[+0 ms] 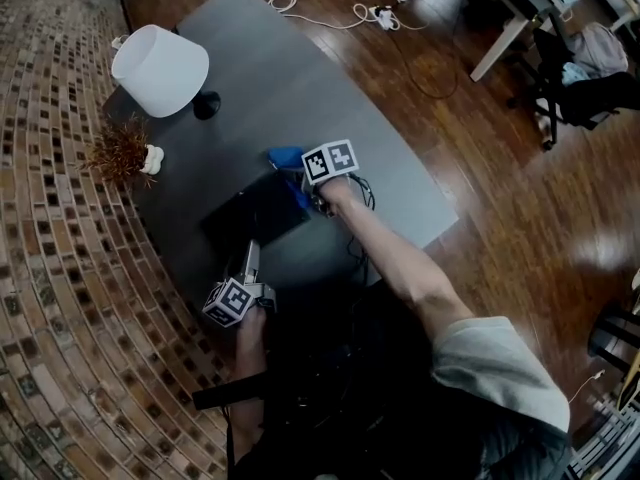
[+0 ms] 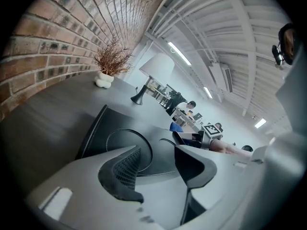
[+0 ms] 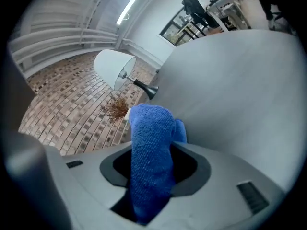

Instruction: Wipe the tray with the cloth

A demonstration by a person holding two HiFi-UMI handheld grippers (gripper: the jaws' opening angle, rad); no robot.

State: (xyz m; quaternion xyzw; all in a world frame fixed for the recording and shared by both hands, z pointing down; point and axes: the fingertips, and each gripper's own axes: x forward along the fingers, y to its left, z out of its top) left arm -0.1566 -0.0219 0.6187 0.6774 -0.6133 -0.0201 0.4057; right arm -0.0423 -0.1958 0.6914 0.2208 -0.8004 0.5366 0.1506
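A black tray (image 1: 250,216) with a round recess lies on the dark grey table (image 1: 300,78). My right gripper (image 1: 303,186) hovers at the tray's far right corner, shut on a blue cloth (image 1: 288,158) that bunches up between its jaws (image 3: 156,164); the cloth (image 3: 148,128) hangs out past the fingertips. My left gripper (image 1: 250,255) rests at the tray's near edge. In the left gripper view its jaws (image 2: 160,169) stand apart, with the tray (image 2: 115,128) lying just ahead and showing through the gap; no pad visibly presses on it.
A white-shaded lamp (image 1: 160,70) and a dried plant in a white pot (image 1: 125,153) stand at the table's far left end. Brick paving borders the table on the left. White cables (image 1: 370,13) trail over the wooden floor, and desks and a chair (image 1: 560,78) stand at the upper right.
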